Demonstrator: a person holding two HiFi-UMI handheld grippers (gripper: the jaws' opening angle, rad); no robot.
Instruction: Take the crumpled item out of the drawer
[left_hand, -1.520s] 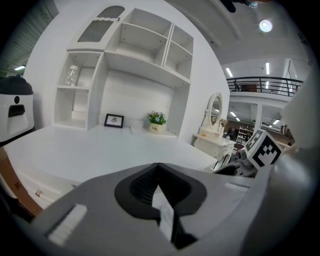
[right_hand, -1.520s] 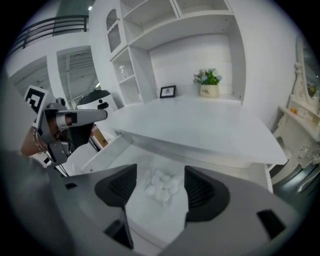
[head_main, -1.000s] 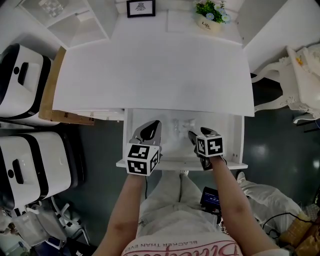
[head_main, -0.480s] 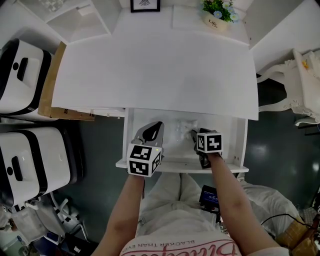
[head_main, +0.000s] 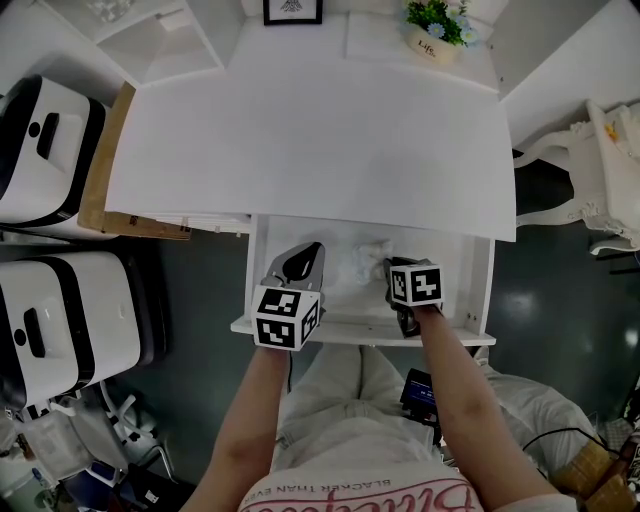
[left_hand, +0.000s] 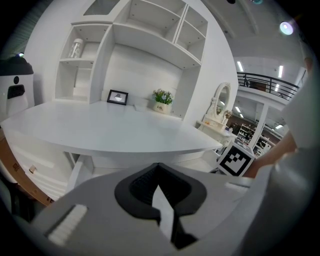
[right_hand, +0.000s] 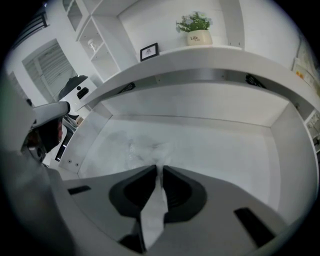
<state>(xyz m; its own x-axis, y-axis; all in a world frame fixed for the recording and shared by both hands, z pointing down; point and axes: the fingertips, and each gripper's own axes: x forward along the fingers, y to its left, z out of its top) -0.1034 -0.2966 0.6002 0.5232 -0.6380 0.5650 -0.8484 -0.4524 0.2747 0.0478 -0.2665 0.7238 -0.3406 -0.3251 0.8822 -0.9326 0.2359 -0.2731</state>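
The drawer (head_main: 476, 285) under the white desk (head_main: 320, 140) stands pulled out. A white crumpled item (head_main: 360, 258) lies on its floor near the middle. My right gripper (head_main: 389, 268) reaches into the drawer from the right, touching the item's right edge. In the right gripper view its jaws (right_hand: 159, 169) are closing, with a fold of the crumpled item (right_hand: 142, 149) pinched between the tips. My left gripper (head_main: 310, 252) hovers over the drawer's left half, apart from the item. Its jaws (left_hand: 160, 175) are together and hold nothing.
A framed picture (head_main: 293, 10) and a potted plant (head_main: 432, 28) stand at the back of the desk. White machines (head_main: 60, 310) and a cardboard sheet (head_main: 100, 180) stand to the left. A white chair (head_main: 600, 170) is at the right. The person's lap sits right before the drawer front.
The right gripper's jaws have drawn together from wide apart onto the edge of the crumpled item. The left gripper has stayed nearly still.
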